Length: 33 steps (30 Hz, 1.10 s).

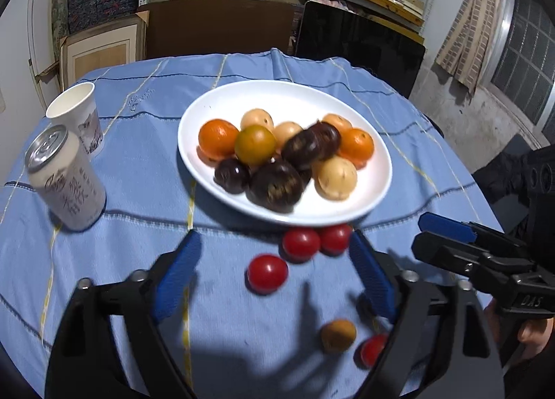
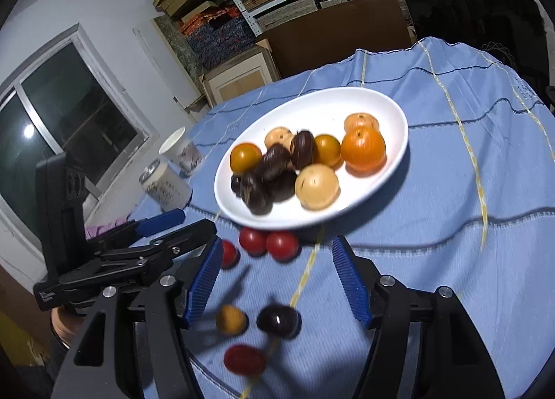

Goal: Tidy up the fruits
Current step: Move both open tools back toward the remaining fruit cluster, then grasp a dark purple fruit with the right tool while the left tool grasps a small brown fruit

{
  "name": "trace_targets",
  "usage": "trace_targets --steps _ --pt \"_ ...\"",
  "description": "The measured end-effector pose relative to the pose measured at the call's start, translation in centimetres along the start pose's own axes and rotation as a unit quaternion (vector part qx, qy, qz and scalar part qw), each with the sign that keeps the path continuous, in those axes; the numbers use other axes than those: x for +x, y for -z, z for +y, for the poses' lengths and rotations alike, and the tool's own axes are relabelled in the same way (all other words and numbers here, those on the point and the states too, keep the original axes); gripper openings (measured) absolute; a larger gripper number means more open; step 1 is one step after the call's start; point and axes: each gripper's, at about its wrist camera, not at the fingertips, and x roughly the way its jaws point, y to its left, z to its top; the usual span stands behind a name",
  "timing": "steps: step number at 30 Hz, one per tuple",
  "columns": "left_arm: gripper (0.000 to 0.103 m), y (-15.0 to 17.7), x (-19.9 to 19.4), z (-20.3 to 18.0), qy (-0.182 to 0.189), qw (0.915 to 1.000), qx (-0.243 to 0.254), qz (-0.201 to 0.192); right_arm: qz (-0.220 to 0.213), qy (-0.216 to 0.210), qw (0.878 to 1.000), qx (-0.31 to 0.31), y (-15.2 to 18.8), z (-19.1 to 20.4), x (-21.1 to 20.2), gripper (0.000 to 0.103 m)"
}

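Left wrist view: left gripper (image 1: 274, 260) spread wide, empty, poised over loose red tomatoes (image 1: 267, 273) on the blue cloth (image 1: 138, 156), just short of the white plate (image 1: 284, 94) heaped with fruit.

Right wrist view: right gripper (image 2: 275, 276) likewise agape, empty, framing a dark fruit (image 2: 278, 321) and tan fruit (image 2: 230, 320) awaiting collection.

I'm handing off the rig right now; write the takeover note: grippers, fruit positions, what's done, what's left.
Left gripper: open, empty, above the loose fruit.
Right gripper: open, empty, beside it.
White plate: holds the oranges, pale fruits and dark fruits, piled together.
Loose on the blue tablecloth, near side of the plate: four red tomatoes, the nearest pair at the rim, a small tan fruit, and a dark fruit.
Left: those six pieces, presumably onto the plate.
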Motion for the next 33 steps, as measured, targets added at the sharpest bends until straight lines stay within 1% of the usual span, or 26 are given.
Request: trace_targets --steps 3,6,9,12,14,16,20,22,25,29,31,33 --pt "0.090 1.2 -0.1 -0.2 0.002 1.0000 0.007 0.002 0.011 0.002 1.000 -0.027 1.1 0.4 0.1 0.066" --pt "0.090 2.2 0.6 0.0 0.004 0.9998 0.011 0.014 0.038 0.012 0.997 -0.062 1.8 0.8 0.5 0.066" --pt "0.090 2.4 1.6 0.6 0.008 0.9993 0.003 0.035 0.049 0.029 0.994 -0.091 2.2 1.4 0.7 0.066" --pt "0.090 2.4 2.0 1.3 0.014 0.9991 -0.004 0.041 0.067 0.035 0.990 -0.119 2.7 2.0 1.4 0.066" --pt "0.090 2.4 2.1 1.6 0.008 0.9991 -0.007 0.042 0.073 0.036 0.988 -0.127 3.0 2.4 1.7 0.065" --pt "0.090 2.3 2.2 1.7 0.012 0.9989 -0.010 0.044 0.079 0.038 0.988 -0.127 3.1 2.3 2.0 0.064" --pt "0.090 2.4 2.0 1.3 0.012 0.9990 0.000 0.043 0.093 0.047 0.986 -0.130 3.5 2.5 2.8 0.052" --pt "0.090 2.4 2.0 1.1 0.014 0.9989 0.005 0.044 0.098 0.050 0.985 -0.130 3.7 2.5 3.2 0.050" --pt "0.090 2.4 2.0 0.9 0.013 0.9988 0.008 0.045 0.103 0.055 0.984 -0.133 4.0 2.7 3.7 0.044" --pt "0.090 2.4 2.1 0.7 0.014 0.9987 0.011 0.048 0.102 0.056 0.984 -0.137 4.1 2.9 4.0 0.039" --pt "0.090 2.5 2.2 0.6 0.012 0.9986 0.014 0.051 0.100 0.057 0.984 -0.136 4.1 2.9 4.0 0.039" --pt "0.090 2.5 2.1 0.4 0.013 0.9984 0.018 0.052 0.096 0.055 0.984 -0.138 4.0 3.0 3.8 0.034"
